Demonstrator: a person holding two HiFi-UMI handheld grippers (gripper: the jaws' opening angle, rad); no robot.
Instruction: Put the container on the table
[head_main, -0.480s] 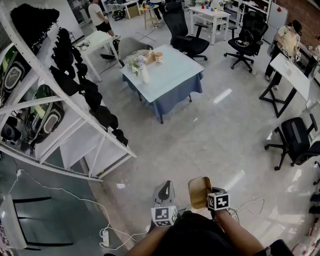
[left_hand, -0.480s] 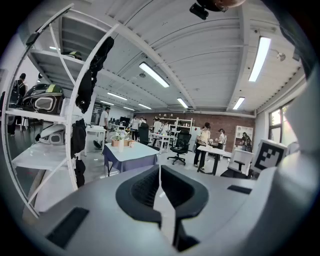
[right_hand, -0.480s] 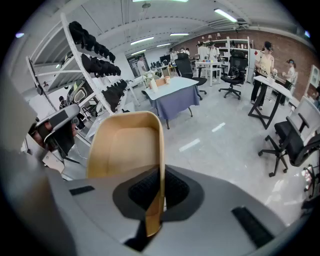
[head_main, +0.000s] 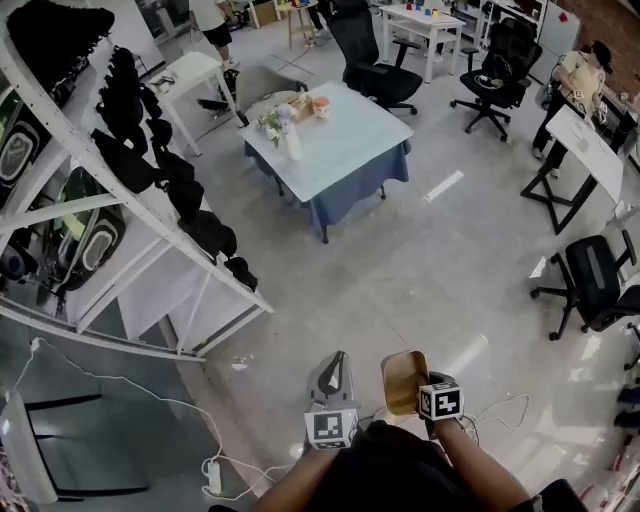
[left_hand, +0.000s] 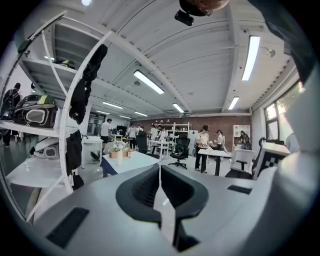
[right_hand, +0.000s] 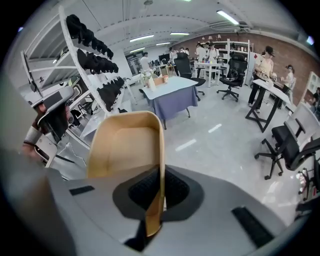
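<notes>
A tan, shallow container (head_main: 402, 381) hangs in front of the person, its right wall (right_hand: 158, 165) pinched in my right gripper (right_hand: 159, 192), which is shut on it and tilted downward. In the head view that gripper (head_main: 425, 392) is at the bottom centre-right. My left gripper (head_main: 330, 385) is beside it on the left, shut with nothing between its jaws; in the left gripper view its jaws (left_hand: 160, 187) meet and point almost level across the room. The table (head_main: 345, 140), with a pale top and blue cloth, stands far ahead across the floor.
On the table stand a flower vase (head_main: 291, 145), a basket (head_main: 284, 104) and a cup (head_main: 321, 107). A white rack (head_main: 110, 200) with dark gear fills the left. Office chairs (head_main: 375, 60), desks (head_main: 585, 150) and people ring the room. Cables (head_main: 210, 465) lie on the floor near the feet.
The view has drifted a little nearer the table; both grippers and the container keep their places in front of the person.
</notes>
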